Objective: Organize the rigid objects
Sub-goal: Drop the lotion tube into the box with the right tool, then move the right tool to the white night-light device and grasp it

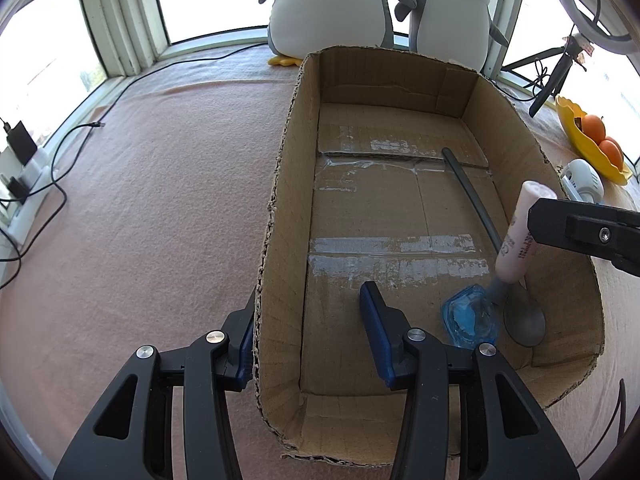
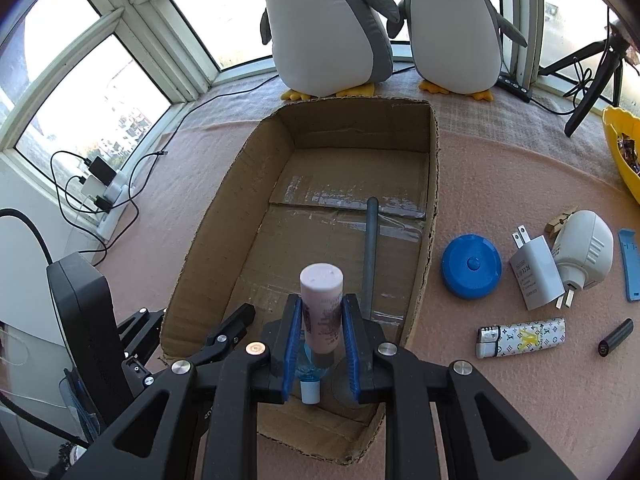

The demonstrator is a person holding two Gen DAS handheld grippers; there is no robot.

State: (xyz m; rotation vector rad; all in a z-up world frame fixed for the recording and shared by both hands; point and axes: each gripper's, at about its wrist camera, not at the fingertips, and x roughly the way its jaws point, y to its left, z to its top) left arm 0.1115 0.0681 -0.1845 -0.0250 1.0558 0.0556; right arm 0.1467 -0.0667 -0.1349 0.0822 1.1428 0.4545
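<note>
An open cardboard box (image 1: pixel 280 216) (image 2: pixel 208 240) lies on the pink cloth. Inside it lie a grey spoon (image 1: pixel 524 322) (image 2: pixel 370 248) and a small blue clear container (image 1: pixel 468 316) (image 2: pixel 314 364). My right gripper (image 2: pixel 322 332) is shut on a pink tube (image 2: pixel 322 304) and holds it above the box's near end; the tube also shows in the left wrist view (image 1: pixel 520 236). My left gripper (image 1: pixel 308 320) is open, its jaws either side of the box's left wall, touching nothing I can see.
Right of the box on the cloth lie a blue round lid (image 2: pixel 472 266), a white charger (image 2: pixel 536 272), a white plug adapter (image 2: pixel 586 250), a patterned lighter (image 2: pixel 520 338) and a black stick (image 2: pixel 616 337). Two penguin toys (image 2: pixel 332 28) stand behind. A yellow bowl (image 1: pixel 584 144) holds oranges.
</note>
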